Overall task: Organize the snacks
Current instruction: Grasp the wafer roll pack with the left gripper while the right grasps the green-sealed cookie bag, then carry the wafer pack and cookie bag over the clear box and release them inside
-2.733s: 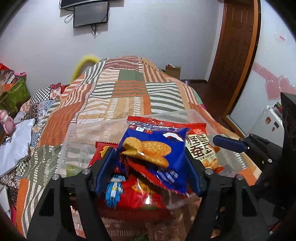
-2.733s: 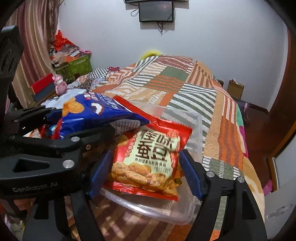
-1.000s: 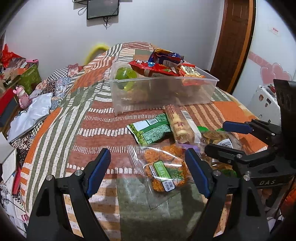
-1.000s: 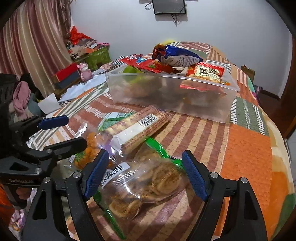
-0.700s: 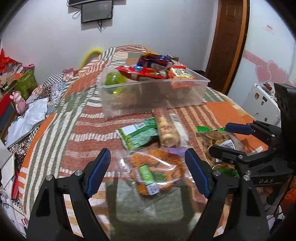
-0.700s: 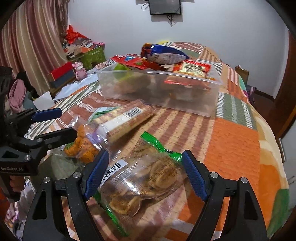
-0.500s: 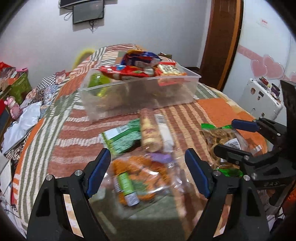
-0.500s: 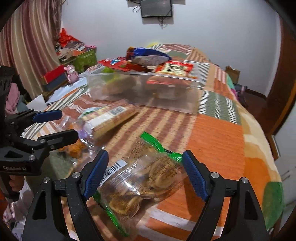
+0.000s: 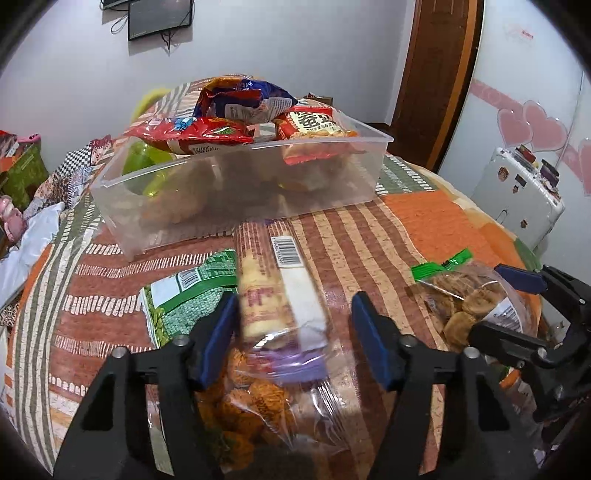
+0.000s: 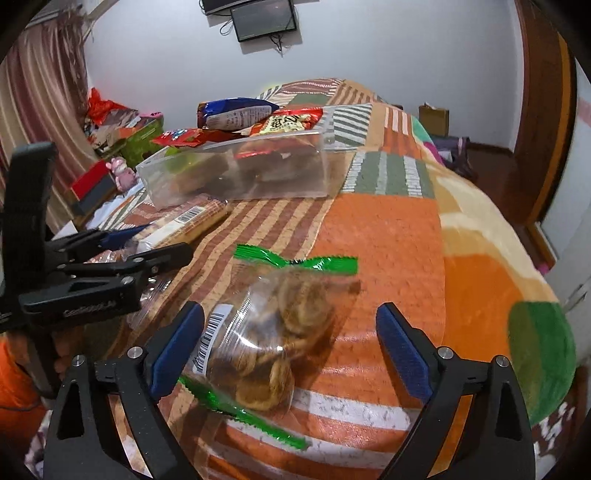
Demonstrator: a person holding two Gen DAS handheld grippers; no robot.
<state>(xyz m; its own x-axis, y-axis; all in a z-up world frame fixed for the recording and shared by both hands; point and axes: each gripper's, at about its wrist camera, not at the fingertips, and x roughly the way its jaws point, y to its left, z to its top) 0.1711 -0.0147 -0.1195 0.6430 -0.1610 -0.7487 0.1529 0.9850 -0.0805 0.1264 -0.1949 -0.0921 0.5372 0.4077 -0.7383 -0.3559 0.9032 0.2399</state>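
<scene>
A clear plastic bin on the patchwork bedspread holds a blue packet, red packets and a green item. My left gripper is open around the near end of a long biscuit roll, above a clear bag of orange snacks. A green pea packet lies to its left. My right gripper is open around a clear green-edged bag of brown cookies, which also shows in the left wrist view. The bin shows far left in the right wrist view.
The bed's edge curves down at right. A wooden door and a white appliance stand on the right. Boxes and a pink toy lie left of the bed. A screen hangs on the wall.
Both grippers let go of the packets now in the bin and drew back. They have since moved forward and lower: the left around the biscuit roll, the right around the cookie bag.
</scene>
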